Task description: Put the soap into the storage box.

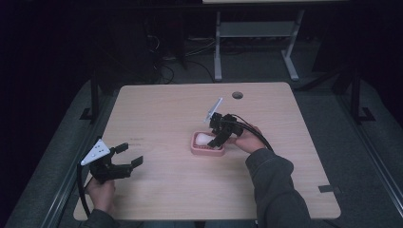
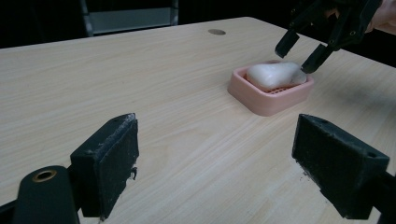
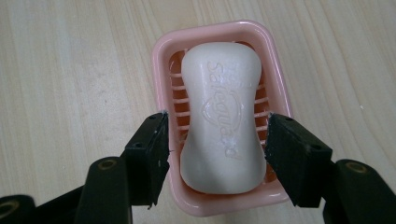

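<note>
Soap (image 3: 220, 119) in dish (image 3: 161, 60); right tongs (image 3: 215, 140) astride

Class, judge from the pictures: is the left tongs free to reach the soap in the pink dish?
Probably not: the right tongs already straddle the soap in its dish, while the left tongs sit apart.
</note>
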`<state>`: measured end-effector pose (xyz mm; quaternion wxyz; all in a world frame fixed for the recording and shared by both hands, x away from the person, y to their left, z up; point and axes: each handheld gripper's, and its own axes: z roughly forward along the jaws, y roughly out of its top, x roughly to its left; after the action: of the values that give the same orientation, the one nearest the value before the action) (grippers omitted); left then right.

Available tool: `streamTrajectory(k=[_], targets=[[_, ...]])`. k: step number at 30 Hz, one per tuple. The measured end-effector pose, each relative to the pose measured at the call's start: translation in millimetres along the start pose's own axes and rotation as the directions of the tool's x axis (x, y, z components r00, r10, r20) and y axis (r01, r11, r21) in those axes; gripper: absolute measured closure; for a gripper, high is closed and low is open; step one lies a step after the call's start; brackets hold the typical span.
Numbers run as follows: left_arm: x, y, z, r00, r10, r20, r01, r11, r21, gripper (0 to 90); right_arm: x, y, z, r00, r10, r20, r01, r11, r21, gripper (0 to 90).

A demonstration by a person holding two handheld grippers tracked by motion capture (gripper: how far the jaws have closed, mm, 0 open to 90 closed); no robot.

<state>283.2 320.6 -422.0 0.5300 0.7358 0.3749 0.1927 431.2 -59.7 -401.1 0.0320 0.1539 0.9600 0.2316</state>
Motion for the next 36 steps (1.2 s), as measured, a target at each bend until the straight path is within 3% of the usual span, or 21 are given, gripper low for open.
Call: streamTrajectory(k=[20,36], targets=[[-0.5,-0.1,0.5,1.0,0.005,0.003,-0.005,1.0,0.006,14.1,5.2,-12.6,-18.3,0.9996,0.023,0.014,-0.022,0.999,-0.046,36.0],[-1.3,-0.1,1.0,1.0,0.01,0.001,-0.01,0.9999,0.009,14.1,10.6,-26.9,-29.3,0.9988,0.043,0.024,-0.042,0.998,-0.048,34.3]])
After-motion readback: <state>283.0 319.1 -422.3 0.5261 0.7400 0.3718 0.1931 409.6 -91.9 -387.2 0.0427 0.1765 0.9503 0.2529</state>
